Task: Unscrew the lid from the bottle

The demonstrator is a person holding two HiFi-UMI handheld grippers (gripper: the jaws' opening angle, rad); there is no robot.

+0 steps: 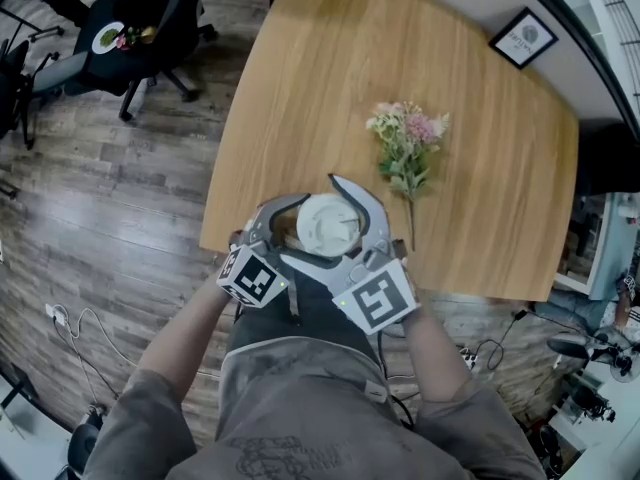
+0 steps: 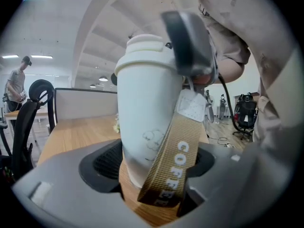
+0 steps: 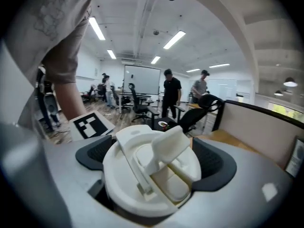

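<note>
A white bottle stands upright at the near edge of the wooden table. A brown woven strap printed COFFEE hangs down its side. My left gripper is shut on the bottle's lower body, with a dark pad against each side. The white lid has a raised flip tab, and my right gripper is shut around its rim. From the head view I look straight down on the lid, with both grippers' jaws curving round it. The bottle's body is hidden below.
A small bunch of flowers lies on the table just beyond the bottle. A framed picture sits at the far right corner. An office chair stands on the floor to the left. People stand far off in the room.
</note>
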